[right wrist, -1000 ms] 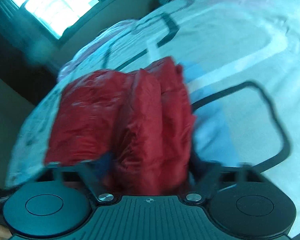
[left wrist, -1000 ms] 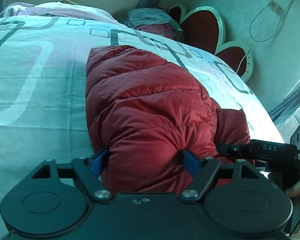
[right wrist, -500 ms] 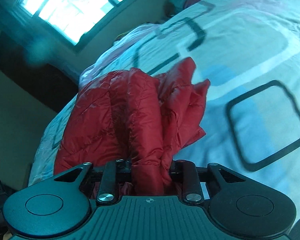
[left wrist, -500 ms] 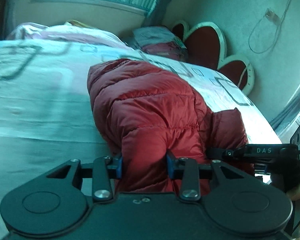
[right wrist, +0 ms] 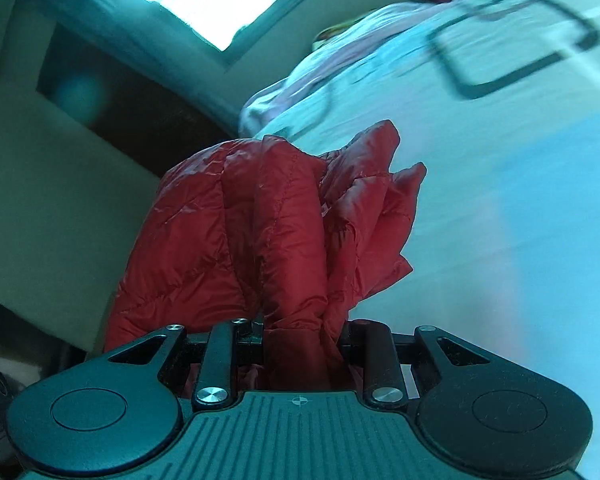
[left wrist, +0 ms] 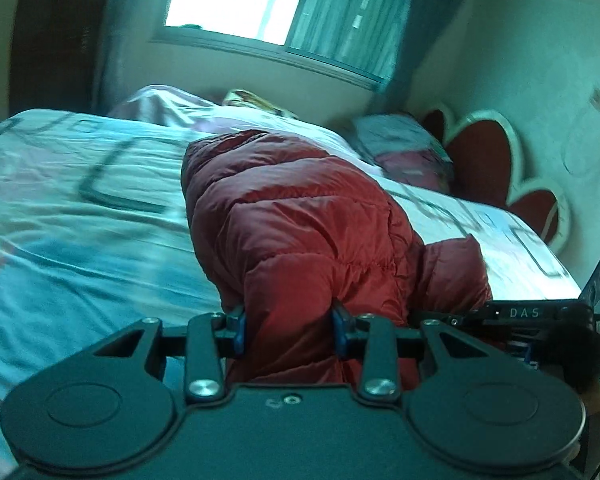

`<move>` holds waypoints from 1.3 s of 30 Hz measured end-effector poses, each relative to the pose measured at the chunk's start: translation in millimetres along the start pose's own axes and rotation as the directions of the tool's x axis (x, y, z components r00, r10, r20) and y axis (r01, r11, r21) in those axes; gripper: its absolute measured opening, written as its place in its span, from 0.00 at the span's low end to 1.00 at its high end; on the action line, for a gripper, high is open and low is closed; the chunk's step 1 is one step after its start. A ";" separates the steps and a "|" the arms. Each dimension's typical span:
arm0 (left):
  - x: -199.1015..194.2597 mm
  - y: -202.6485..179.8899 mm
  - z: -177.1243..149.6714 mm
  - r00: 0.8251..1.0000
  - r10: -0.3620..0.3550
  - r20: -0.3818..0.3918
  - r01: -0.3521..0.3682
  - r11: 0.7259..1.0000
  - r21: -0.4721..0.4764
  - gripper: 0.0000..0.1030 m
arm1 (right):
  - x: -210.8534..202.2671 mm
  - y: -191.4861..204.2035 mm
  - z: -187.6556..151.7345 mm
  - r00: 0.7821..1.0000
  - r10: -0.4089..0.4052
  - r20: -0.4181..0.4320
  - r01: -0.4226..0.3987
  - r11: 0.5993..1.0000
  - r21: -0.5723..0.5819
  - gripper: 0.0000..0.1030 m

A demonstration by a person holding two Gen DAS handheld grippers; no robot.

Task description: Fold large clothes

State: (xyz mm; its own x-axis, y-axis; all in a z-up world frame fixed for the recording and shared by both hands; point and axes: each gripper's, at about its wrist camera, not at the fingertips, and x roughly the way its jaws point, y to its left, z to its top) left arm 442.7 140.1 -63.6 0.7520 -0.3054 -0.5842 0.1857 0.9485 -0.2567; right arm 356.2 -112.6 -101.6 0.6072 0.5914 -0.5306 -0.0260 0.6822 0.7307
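Observation:
A red quilted puffer jacket (left wrist: 300,216) lies bunched on the bed, its near end raised off the cover. My left gripper (left wrist: 288,328) is shut on a thick fold of that near end, blue pads pressed into both sides. In the right wrist view the same jacket (right wrist: 268,224) hangs in folds, and my right gripper (right wrist: 300,344) is shut on a narrow bundle of its fabric. The right gripper's black body (left wrist: 540,316) shows at the right edge of the left wrist view, close beside the jacket.
The bed cover (left wrist: 80,216) is pale blue with dark rectangle outlines. A rumpled pink and white quilt (left wrist: 188,108) and a pillow (left wrist: 404,148) lie at the far end. A red heart-shaped headboard (left wrist: 484,160) stands against the right wall, a window (left wrist: 268,4) behind.
Both grippers closed onto the red jacket and lifted its near end off the bed, moving along it. The window and walls have come into view.

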 end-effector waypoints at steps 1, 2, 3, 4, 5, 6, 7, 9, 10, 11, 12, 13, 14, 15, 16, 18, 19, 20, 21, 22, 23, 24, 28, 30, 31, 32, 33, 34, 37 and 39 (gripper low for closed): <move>0.9 20.1 8.0 1.000 0.009 0.002 -0.009 1.000 -0.001 0.35 | 16.5 11.3 -2.5 1.000 0.007 -0.004 -0.007 1.000 0.007 0.25; 1.6 32.9 13.6 1.000 0.014 0.004 -0.014 1.000 -0.002 0.35 | 35.5 23.6 -5.1 1.000 0.012 -0.009 -0.012 1.000 0.016 0.25; 2.9 51.2 21.8 1.000 0.019 0.005 -0.019 1.000 -0.004 0.35 | 55.1 33.4 -5.3 1.000 0.015 -0.016 -0.015 1.000 0.022 0.25; 4.0 66.4 28.4 1.000 0.024 0.003 -0.024 1.000 -0.005 0.35 | 74.3 45.0 -6.7 1.000 0.019 -0.021 -0.019 0.999 0.026 0.25; 7.0 80.3 35.9 1.000 0.029 -0.001 -0.029 1.000 -0.005 0.35 | 88.4 51.4 -8.1 0.999 0.023 -0.024 -0.022 0.999 0.035 0.25; 9.9 93.5 42.9 0.999 0.034 -0.005 -0.034 0.999 -0.005 0.35 | 104.2 59.0 -8.3 0.999 0.026 -0.025 -0.025 0.999 0.048 0.25; 13.5 107.2 50.7 0.999 0.039 -0.007 -0.039 0.999 0.001 0.35 | 119.9 67.6 -9.7 0.999 0.028 -0.026 -0.027 0.998 0.058 0.25; 17.2 128.0 61.1 0.999 0.046 -0.002 -0.046 0.999 0.015 0.35 | 150.7 81.5 -7.7 0.999 0.030 -0.026 -0.029 0.997 0.067 0.25; 21.0 138.8 67.0 0.999 0.049 -0.001 -0.049 0.999 0.022 0.35 | 166.3 88.4 -6.8 0.999 0.032 -0.028 -0.030 0.997 0.070 0.25; 25.7 148.7 72.1 0.999 0.051 -0.001 -0.051 0.998 0.032 0.35 | 177.7 91.9 -5.4 0.999 0.033 -0.029 -0.030 0.997 0.073 0.25; 29.0 155.3 75.2 0.999 0.054 -0.002 -0.054 0.998 0.038 0.35 | 189.2 95.6 -5.9 0.999 0.033 -0.031 -0.031 0.997 0.077 0.25; 34.6 162.5 78.5 0.998 0.057 -0.005 -0.057 0.997 0.044 0.35 | 201.9 98.8 -4.9 0.999 0.033 -0.035 -0.030 0.996 0.082 0.25; 39.1 169.6 78.9 0.998 0.062 -0.006 -0.061 0.996 0.057 0.35 | 215.3 98.5 0.3 0.999 0.028 -0.037 -0.025 0.997 0.080 0.25; 43.2 175.6 77.5 0.998 0.065 -0.008 -0.064 0.996 0.069 0.35 | 224.7 97.4 3.5 0.999 0.022 -0.042 -0.019 0.997 0.074 0.25; 49.0 181.0 75.2 0.998 0.070 -0.010 -0.069 0.994 0.086 0.35 | 234.6 97.2 3.9 0.999 0.013 -0.048 -0.010 0.997 0.072 0.25; 58.7 188.8 65.7 0.995 0.095 -0.018 -0.092 0.987 0.133 0.43 | 245.8 97.6 6.3 0.999 0.002 -0.050 0.002 0.998 0.067 0.25; 64.9 190.2 59.0 0.994 0.109 -0.023 -0.104 0.983 0.154 0.45 | 246.8 96.6 4.5 0.999 -0.005 -0.051 0.008 0.998 0.063 0.25; 69.8 191.6 51.9 0.993 0.112 -0.028 -0.106 0.981 0.163 0.50 | 250.4 95.4 8.5 0.999 -0.015 -0.052 0.018 0.998 0.058 0.26; 69.1 200.7 47.1 0.993 0.112 -0.025 -0.107 0.981 0.163 0.54 | 252.1 92.4 9.4 0.998 -0.026 -0.054 0.029 0.998 0.052 0.30; 69.9 201.0 41.3 0.993 0.115 -0.017 -0.111 0.980 0.166 0.55 | 253.4 90.3 10.7 0.998 -0.043 -0.053 0.046 0.998 0.047 0.37; 70.0 204.5 39.8 0.993 0.114 -0.014 -0.110 0.980 0.166 0.57 | 254.1 88.0 11.4 0.997 -0.063 -0.045 0.065 0.997 0.043 0.41; 70.0 206.3 39.4 0.994 0.111 -0.015 -0.107 0.981 0.160 0.60 | 251.4 85.7 11.6 0.996 -0.087 -0.031 0.088 0.995 0.039 0.51; 61.3 211.7 49.7 0.995 0.103 -0.014 -0.099 0.985 0.142 0.62 | 230.8 83.6 8.7 0.987 -0.162 0.004 0.161 0.986 0.039 0.66; 52.3 212.1 56.1 0.994 0.108 0.010 -0.108 0.985 0.136 0.59 | 219.7 99.6 11.6 0.979 -0.197 0.057 0.199 0.980 -0.023 0.66; 45.3 212.1 60.0 0.994 0.102 0.037 -0.106 0.985 0.135 0.59 | 214.2 109.3 14.2 0.972 -0.213 0.099 0.220 0.973 -0.067 0.66; 40.4 212.1 63.5 0.994 0.096 0.059 -0.103 0.985 0.137 0.60 | 206.3 117.9 14.6 0.967 -0.218 0.129 0.231 0.968 -0.096 0.66; 36.5 211.7 68.1 0.992 0.094 0.079 -0.104 0.985 0.140 0.60 | 203.3 125.1 17.1 0.963 -0.223 0.154 0.243 0.962 -0.124 0.66; 34.7 211.3 73.4 0.991 0.093 0.101 -0.107 0.984 0.144 0.59 | 203.0 131.7 19.4 0.957 -0.230 0.177 0.257 0.955 -0.150 0.66; 46.3 213.7 85.8 0.987 0.110 0.118 -0.126 0.983 0.137 0.52 | 209.5 155.5 23.5 0.939 -0.233 0.252 0.291 0.930 -0.223 0.50; 61.0 219.0 93.0 0.987 0.116 0.114 -0.129 0.985 0.114 0.45 | 221.0 168.4 23.5 0.933 -0.242 0.266 0.310 0.915 -0.258 0.22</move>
State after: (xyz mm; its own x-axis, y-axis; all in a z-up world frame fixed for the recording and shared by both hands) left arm 588.0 337.0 -83.9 0.8358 -0.1817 -0.5181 0.1583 0.9833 -0.0896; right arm 504.6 122.9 -85.7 0.7839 0.2730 -0.5576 -0.0404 0.9186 0.3930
